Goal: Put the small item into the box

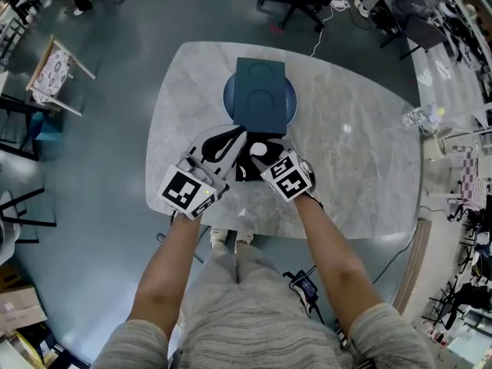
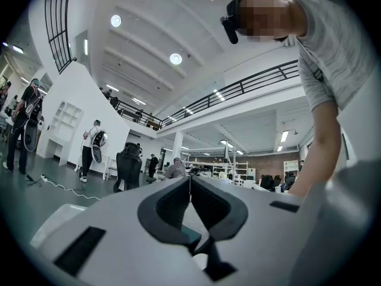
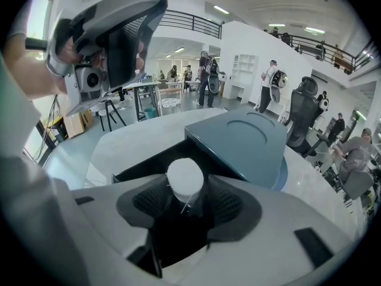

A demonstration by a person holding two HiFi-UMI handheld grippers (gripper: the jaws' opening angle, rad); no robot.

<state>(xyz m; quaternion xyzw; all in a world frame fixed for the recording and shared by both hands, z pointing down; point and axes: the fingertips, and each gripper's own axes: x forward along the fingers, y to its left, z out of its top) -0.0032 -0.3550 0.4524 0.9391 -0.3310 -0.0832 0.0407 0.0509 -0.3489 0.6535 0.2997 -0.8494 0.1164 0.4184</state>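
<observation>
While the pale marbled surface (image 1: 361,152) carries everything, we note first what lies at its far side: a dark teal lid (image 1: 260,91) resting on a round blue disc (image 1: 227,100). Just nearer to us sits the open black box (image 3: 149,162). Our left gripper (image 2: 190,183) hangs beside the box, its jaws closed together on nothing and pointing out into the room.

Our right gripper (image 3: 187,195) tilts down over the mouth of the box with its jaws spread wide. The small white item (image 3: 184,176) stands between them over the dark interior, and the pads seem not to press on it. We judge the placing step nearly done.

To finish it well, we should hold the jaws wide and draw the right gripper straight back along its own line. That way neither pad brushes the item, tips it, or drags it over the box wall. We cannot tell whether the item already rests on the box floor, so we should check that first.
</observation>
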